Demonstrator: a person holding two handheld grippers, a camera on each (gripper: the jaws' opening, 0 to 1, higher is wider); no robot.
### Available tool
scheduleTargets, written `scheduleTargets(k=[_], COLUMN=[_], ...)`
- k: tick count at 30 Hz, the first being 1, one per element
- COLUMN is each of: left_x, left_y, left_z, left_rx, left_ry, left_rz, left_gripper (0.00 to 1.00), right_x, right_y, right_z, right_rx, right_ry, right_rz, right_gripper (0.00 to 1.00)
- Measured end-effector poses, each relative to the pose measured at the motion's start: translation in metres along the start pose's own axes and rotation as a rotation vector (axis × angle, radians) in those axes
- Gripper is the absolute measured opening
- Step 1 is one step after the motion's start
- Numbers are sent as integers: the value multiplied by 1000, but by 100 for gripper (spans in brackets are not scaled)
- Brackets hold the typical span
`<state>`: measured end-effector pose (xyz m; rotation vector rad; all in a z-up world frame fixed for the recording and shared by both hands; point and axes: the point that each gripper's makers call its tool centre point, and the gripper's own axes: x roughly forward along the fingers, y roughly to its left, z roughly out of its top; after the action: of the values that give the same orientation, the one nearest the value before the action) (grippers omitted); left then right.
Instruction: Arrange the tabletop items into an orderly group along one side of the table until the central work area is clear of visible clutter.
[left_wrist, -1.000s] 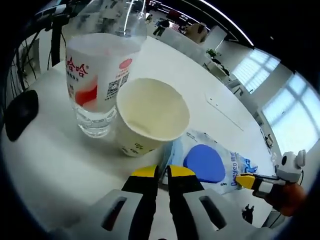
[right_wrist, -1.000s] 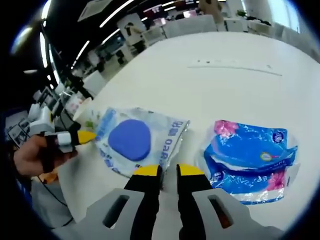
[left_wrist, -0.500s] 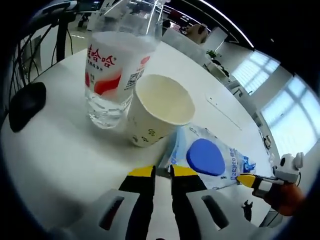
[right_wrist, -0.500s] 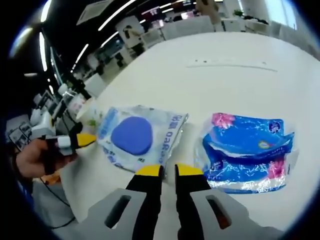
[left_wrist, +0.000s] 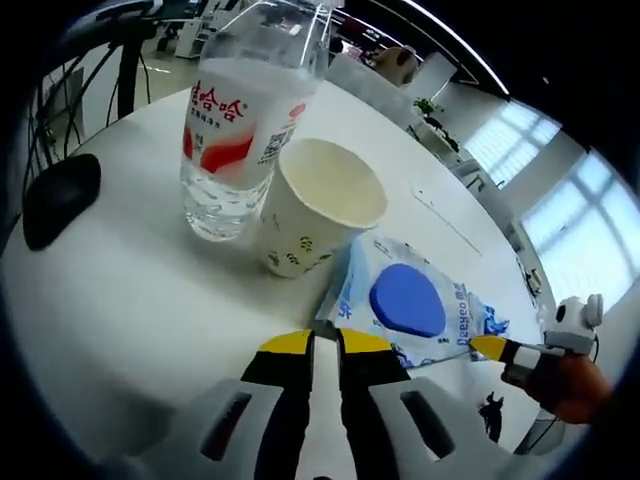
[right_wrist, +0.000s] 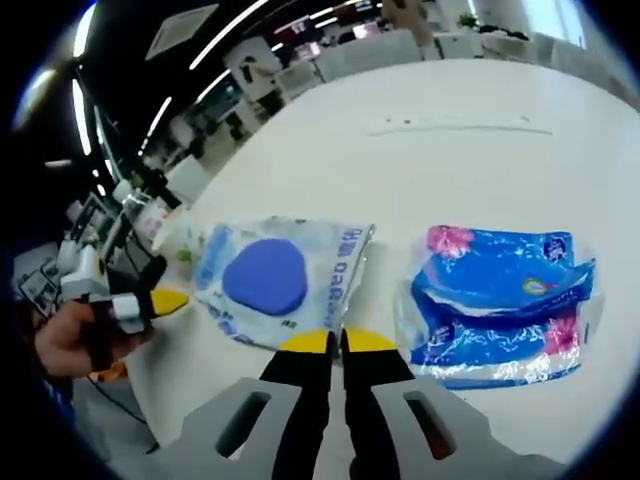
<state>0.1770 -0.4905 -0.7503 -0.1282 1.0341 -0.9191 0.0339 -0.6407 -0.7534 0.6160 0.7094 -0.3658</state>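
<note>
Both grippers, left (left_wrist: 325, 341) and right (right_wrist: 337, 341), just pinched the wipes pack's (right_wrist: 272, 282) near edges, I think; it sits beside the cup (left_wrist: 312, 218), so sliding it aside looks imminent

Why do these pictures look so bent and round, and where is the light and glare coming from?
Both come from fisheye lenses. In the left gripper view the table bulges like a dome and the water bottle leans; bright windows wash out at the right. In the right gripper view ceiling light strips curve, and glare glints off the blue tissue pack.
</note>
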Motion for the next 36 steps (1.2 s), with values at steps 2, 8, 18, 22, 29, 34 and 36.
scheduleTargets(k=[2, 8, 18, 22, 29, 34, 36], left_x=[-2, -5, -8, -9, -12, -15, -17], left_y=[-1, -15, -49, -62, -72, -84, -93], left_z=[-4, -18, -33, -43, -57, -70, -78], left_rx=[2, 27, 68, 88, 174, 276, 333], left_ry=[0, 15, 18, 32, 57, 85, 95], left_rz=[0, -19, -70, -93, -124, -167, -185], left_gripper=[6, 7, 7, 7, 11, 16, 17], right_x=[-1, -11, -48, -67, -94, -106, -106], right_y=[0, -7, -35, -54, -106, -133, -138], right_z=[-2, -6, -16, -18, -14, -13, -12], right_rx=[1, 14, 67, 69, 102, 134, 152], right_ry=[-1, -14, -66, -95, -146, -148, -148], right_rz=[2, -7, -36, -79, -232, -301, -302], right_gripper=[2, 5, 5, 4, 5, 12, 14])
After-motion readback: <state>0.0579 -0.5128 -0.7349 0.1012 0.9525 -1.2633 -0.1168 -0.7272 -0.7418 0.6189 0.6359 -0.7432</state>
